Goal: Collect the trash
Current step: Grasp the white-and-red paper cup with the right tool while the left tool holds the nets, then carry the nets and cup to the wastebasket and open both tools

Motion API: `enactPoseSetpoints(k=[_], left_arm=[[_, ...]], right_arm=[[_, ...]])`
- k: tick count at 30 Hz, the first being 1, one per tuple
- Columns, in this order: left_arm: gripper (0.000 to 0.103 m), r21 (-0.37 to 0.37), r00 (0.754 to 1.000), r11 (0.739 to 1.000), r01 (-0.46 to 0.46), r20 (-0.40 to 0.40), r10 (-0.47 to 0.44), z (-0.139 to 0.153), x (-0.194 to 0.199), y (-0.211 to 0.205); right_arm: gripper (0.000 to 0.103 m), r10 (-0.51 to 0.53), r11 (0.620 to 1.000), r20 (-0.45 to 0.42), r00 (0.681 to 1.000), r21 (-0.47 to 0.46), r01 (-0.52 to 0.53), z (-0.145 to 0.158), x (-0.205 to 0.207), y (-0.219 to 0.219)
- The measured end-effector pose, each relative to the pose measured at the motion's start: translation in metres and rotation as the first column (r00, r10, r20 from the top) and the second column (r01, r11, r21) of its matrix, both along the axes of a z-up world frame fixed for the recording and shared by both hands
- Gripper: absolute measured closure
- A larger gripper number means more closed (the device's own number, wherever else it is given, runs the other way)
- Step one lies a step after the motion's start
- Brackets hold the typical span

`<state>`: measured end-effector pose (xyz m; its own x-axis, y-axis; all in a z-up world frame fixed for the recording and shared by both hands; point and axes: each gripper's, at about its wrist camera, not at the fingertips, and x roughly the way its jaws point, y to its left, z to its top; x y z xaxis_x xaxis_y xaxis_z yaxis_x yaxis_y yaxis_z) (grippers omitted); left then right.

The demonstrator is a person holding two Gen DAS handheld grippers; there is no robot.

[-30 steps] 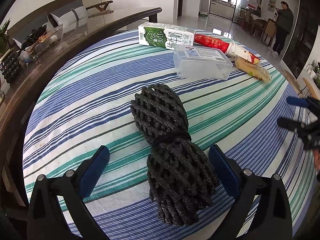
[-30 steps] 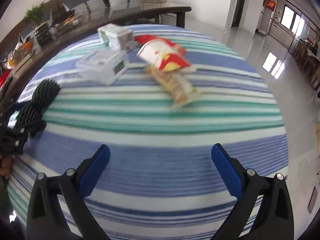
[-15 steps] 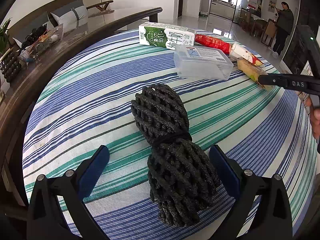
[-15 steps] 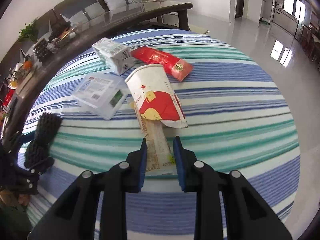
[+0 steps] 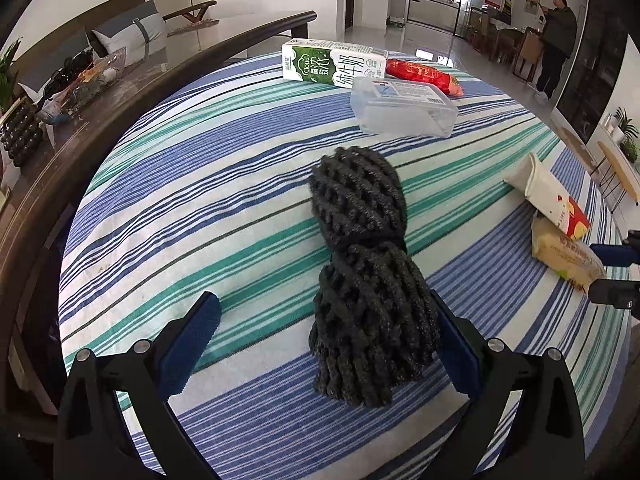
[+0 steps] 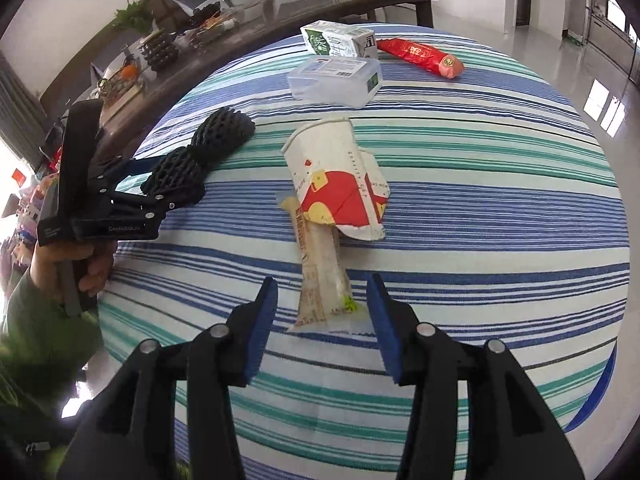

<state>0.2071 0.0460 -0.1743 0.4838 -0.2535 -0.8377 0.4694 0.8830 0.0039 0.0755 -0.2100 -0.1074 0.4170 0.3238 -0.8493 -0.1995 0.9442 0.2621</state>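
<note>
A black foam net bundle (image 5: 360, 280) lies on the striped tablecloth (image 5: 200, 200). Its near half sits between the fingers of my open left gripper (image 5: 324, 344), close against the right pad. My right gripper (image 6: 322, 320) has its jaws opening, and the near end of a beige snack wrapper (image 6: 320, 280) lies between them without either pad pressing on it. A flattened red and white paper cup (image 6: 340, 184) overlaps the wrapper's far end. In the left wrist view the right gripper (image 5: 612, 274) shows at the right edge, beside the wrapper (image 5: 568, 256) and cup (image 5: 552, 196).
At the table's far side lie a green milk carton (image 5: 332, 64), a clear plastic box (image 5: 404, 108) and a red sausage wrapper (image 5: 424, 74). A dark wooden sideboard (image 5: 60, 152) with trays runs along the left. A person (image 5: 560, 40) stands far back right.
My right gripper went from wide open to nearly shut around the wrapper, then partly reopened. The wrapper and cup have slid away from the plastic box toward the near right edge. The left gripper shifted slightly.
</note>
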Motion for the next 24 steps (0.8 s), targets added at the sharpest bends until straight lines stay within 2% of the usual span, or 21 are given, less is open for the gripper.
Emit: enactPoseSetpoints(k=[2, 4, 6, 7, 9, 11, 12, 13, 14, 15, 18, 20, 22, 24], left_arm=[[0.005, -0.002, 1.0, 1.0, 0.008, -0.017, -0.008, 0.002, -0.003, 0.007], [0.005, -0.012, 0.999, 1.0, 0.023, -0.024, -0.024, 0.007, -0.007, 0.011], [0.005, -0.04, 0.998, 0.998, 0.048, -0.026, -0.049, 0.015, -0.009, 0.011], [0.005, -0.058, 0.997, 0.996, 0.064, -0.03, -0.066, 0.019, -0.01, 0.01], [0.005, -0.084, 0.995, 0.992, 0.093, -0.034, -0.096, 0.027, -0.009, 0.003], [0.005, -0.084, 0.992, 0.99, 0.115, -0.05, -0.12, 0.028, -0.004, -0.004], [0.005, -0.073, 0.99, 0.989, 0.125, -0.056, -0.129, 0.027, -0.002, -0.008], [0.005, -0.06, 0.99, 0.99, 0.129, -0.056, -0.133, 0.026, 0.0, -0.011], [0.005, -0.052, 0.989, 0.99, 0.133, -0.062, -0.136, 0.024, 0.002, -0.013], [0.005, -0.049, 0.988, 0.99, 0.135, -0.075, -0.138, 0.021, 0.005, -0.015], [0.007, -0.036, 0.987, 0.991, 0.126, -0.093, -0.129, 0.016, 0.007, -0.015], [0.007, -0.032, 0.988, 0.991, 0.126, -0.084, -0.129, 0.016, 0.004, -0.014], [0.007, -0.043, 0.988, 0.991, 0.129, -0.084, -0.132, 0.016, 0.003, -0.014], [0.007, -0.044, 0.988, 0.991, 0.126, -0.086, -0.129, 0.014, 0.004, -0.016]], right_arm=[[0.054, 0.029, 1.0, -0.002, 1.0, -0.005, -0.029, 0.006, 0.0, 0.0], [0.046, 0.044, 0.998, 0.032, 0.999, -0.048, -0.042, 0.017, 0.002, -0.002], [0.033, 0.044, 0.996, 0.059, 0.997, -0.079, -0.039, 0.025, 0.011, -0.004], [0.03, 0.046, 0.996, 0.056, 0.997, -0.073, -0.042, 0.027, 0.02, -0.005], [0.029, 0.061, 0.997, 0.021, 0.998, -0.039, -0.06, 0.025, 0.04, -0.006], [0.029, 0.07, 0.997, -0.055, 0.996, 0.017, -0.069, 0.011, 0.064, -0.007], [0.031, 0.059, 0.998, -0.089, 0.994, 0.043, -0.055, 0.005, 0.074, -0.008], [0.038, 0.053, 0.996, -0.115, 0.992, 0.074, -0.044, 0.0, 0.082, -0.01], [0.061, 0.071, 0.994, -0.138, 0.988, 0.096, -0.058, -0.004, 0.087, -0.009], [0.068, 0.067, 0.995, -0.136, 0.988, 0.082, -0.056, -0.003, 0.09, -0.008], [0.071, 0.053, 0.998, -0.069, 0.996, 0.025, -0.051, 0.017, 0.085, -0.008], [0.071, 0.023, 0.994, 0.013, 1.0, -0.111, -0.022, 0.035, 0.078, -0.011], [0.069, 0.007, 0.97, 0.064, 0.998, -0.242, 0.009, 0.042, 0.075, -0.015], [0.062, 0.015, 0.941, 0.034, 0.999, -0.338, -0.002, 0.025, 0.08, -0.02]])
